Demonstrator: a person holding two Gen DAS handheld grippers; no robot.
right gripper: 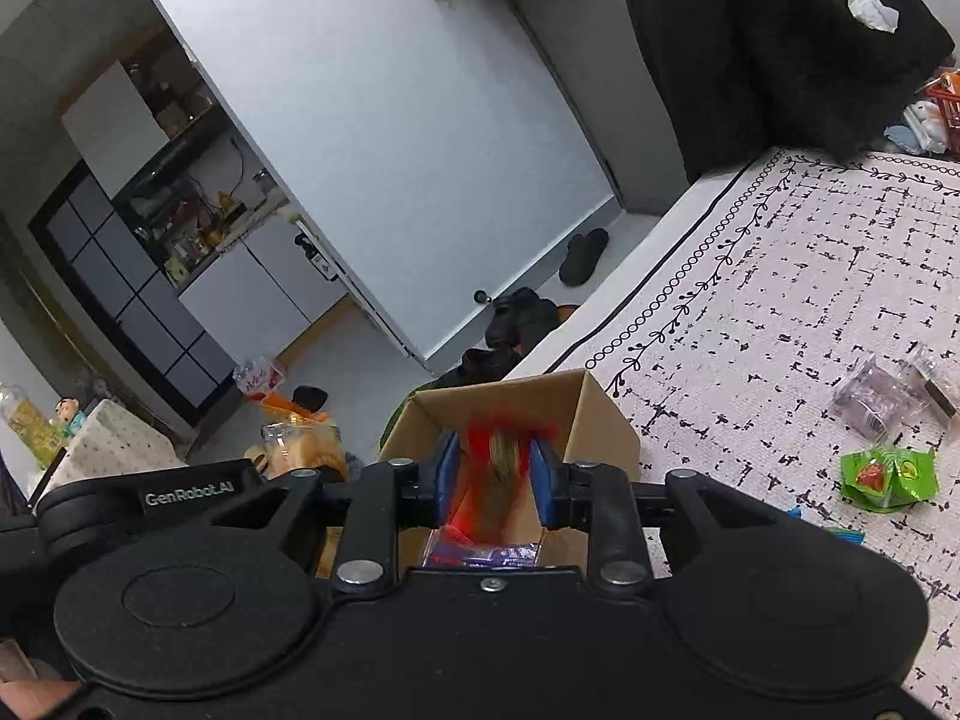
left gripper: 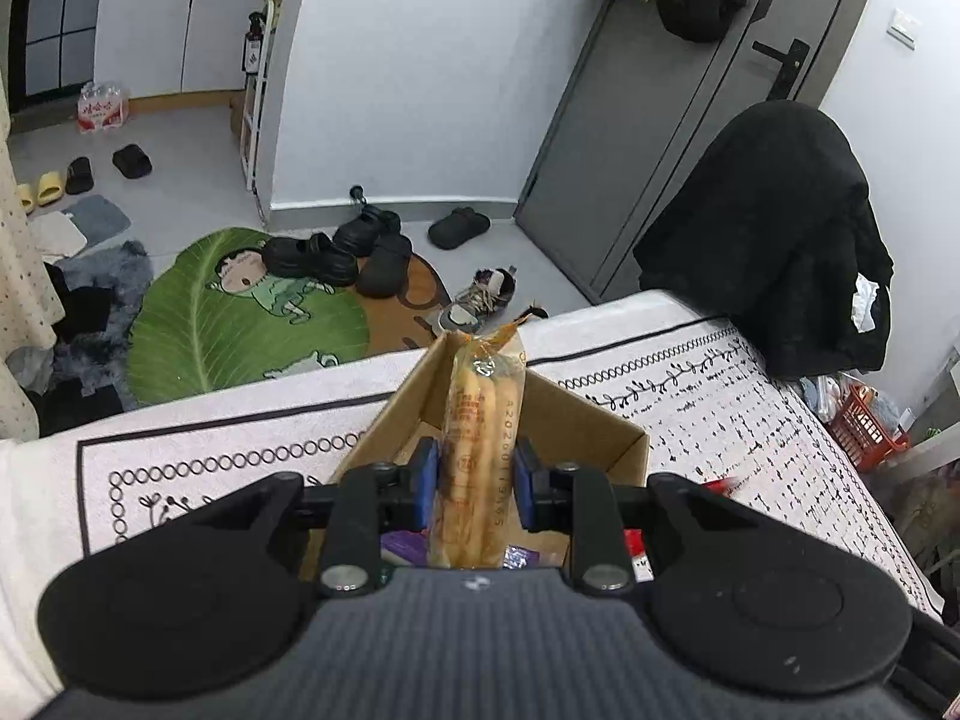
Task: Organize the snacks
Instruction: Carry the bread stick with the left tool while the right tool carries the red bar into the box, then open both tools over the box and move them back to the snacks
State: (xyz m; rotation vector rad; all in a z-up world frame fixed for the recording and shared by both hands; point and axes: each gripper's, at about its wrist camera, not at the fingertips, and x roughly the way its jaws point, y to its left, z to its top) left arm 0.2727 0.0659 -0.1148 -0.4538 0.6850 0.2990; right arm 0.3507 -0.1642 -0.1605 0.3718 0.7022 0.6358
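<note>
Left wrist view has the bread-stick packet (left gripper: 477,450) front and centre: a long clear wrapper of pale baked sticks, standing nearly upright and clamped about its lower middle by the left tool (left gripper: 474,480), one blue pad (left gripper: 427,477) on each side. I judge it light and crackly, the film slippery and the sticks brittle, so a gentle grip across the middle, where the sticks lie packed together, suits it better than the crimped orange end at the top. It hangs over the open cardboard box (left gripper: 600,420), which sits by the far edge of the patterned cloth on the surface (left gripper: 720,408); purple wrappers already lie in the bottom of the box.

Right wrist view shows the right tool (right gripper: 495,483) also aimed down into the box, with a red snack pack (right gripper: 495,468) smeared by blur between its blue pads. Whether the pads pinch it or have let it go, I cannot tell. Both tools tilt forward and downward over the box, the left one visible just to the left. A green packet (right gripper: 888,474) and clear-wrapped snacks (right gripper: 876,402) lie loose on the cloth, well to the right of the box.
</note>
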